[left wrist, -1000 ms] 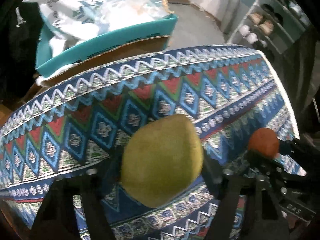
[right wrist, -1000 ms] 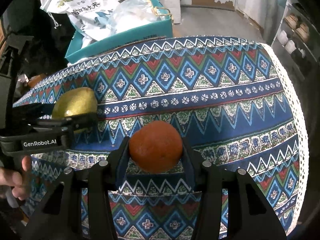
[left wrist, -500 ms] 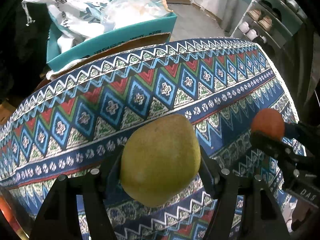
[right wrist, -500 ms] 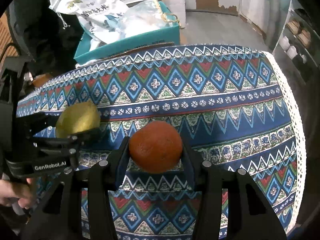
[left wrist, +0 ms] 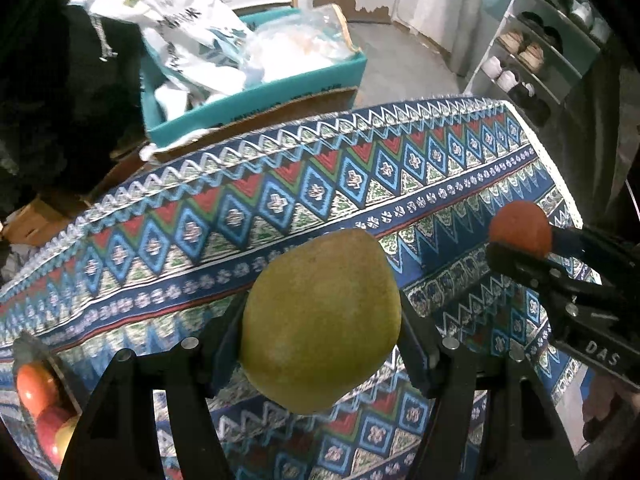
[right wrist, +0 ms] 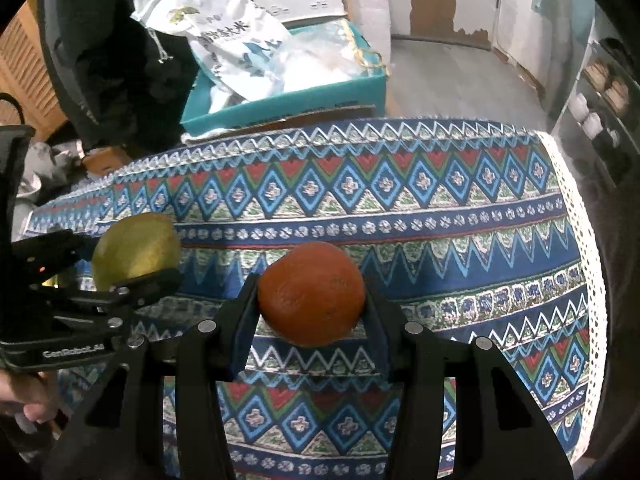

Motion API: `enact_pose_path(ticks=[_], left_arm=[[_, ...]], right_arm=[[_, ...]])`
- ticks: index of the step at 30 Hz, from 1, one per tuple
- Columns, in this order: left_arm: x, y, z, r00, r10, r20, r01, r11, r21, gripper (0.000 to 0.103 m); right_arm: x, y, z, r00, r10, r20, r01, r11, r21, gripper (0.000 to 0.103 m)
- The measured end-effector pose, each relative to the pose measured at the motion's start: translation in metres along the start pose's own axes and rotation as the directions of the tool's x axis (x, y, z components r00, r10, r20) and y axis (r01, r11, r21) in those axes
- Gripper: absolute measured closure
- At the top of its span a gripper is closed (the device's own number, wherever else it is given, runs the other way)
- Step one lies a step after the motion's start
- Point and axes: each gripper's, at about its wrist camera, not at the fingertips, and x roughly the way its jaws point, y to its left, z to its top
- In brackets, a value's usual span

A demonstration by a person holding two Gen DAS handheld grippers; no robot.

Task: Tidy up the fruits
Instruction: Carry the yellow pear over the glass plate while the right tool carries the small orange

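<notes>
Black fingers of the left gripper (left wrist: 320, 336) were clamped on a yellow-green pear (left wrist: 320, 320), one pad pressed against each flank, and the fruit hung clear above the patterned tablecloth (left wrist: 280, 200). From the right wrist camera, the right gripper (right wrist: 310, 300) was closed in the same way on an orange (right wrist: 311, 294), its blue-lined pads squeezing both sides, with the cloth visible beneath and no contact between fruit and fabric.

Each tool showed in the other's camera. The left wrist view had the right gripper at the right edge with the orange (left wrist: 520, 228) in its tips; the right wrist view had the left gripper (right wrist: 132, 276) at the left edge, carrying the pear (right wrist: 136, 250), and part of a hand (right wrist: 24, 400) on its handle. The two fruits were apart, side by side over the near half of the table.

At the lower left corner of the left view, several red and orange fruits (left wrist: 38, 404) sat against a clear rim; I could not tell what held them.

Past the far edge of the table stood a teal box (right wrist: 288, 108) stuffed with a white printed bag (right wrist: 232, 36) and clear plastic. Beyond that lay grey floor, and to the right a shoe rack (left wrist: 532, 60) with pale shoes on its shelves.
</notes>
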Motion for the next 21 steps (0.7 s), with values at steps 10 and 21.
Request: enact_pose_path(ticks=[10, 21], left_arm=[[-0.054, 0.017, -0.013, 0.998, 0.023, 0.053, -0.022, 1.000, -0.014, 0.033], [-0.095, 0.055, -0.040, 0.995, 0.057, 0.085, -0.051, 0.996, -0.077, 0.033]], right_arm=[[-0.021, 0.036, 0.010, 0.999, 0.034, 0.041, -0.032, 0.998, -0.057, 0.055], [-0.039, 0.100, 0.021, 0.991, 0.115, 0.074, -0.104, 0.984, -0.142, 0.055]])
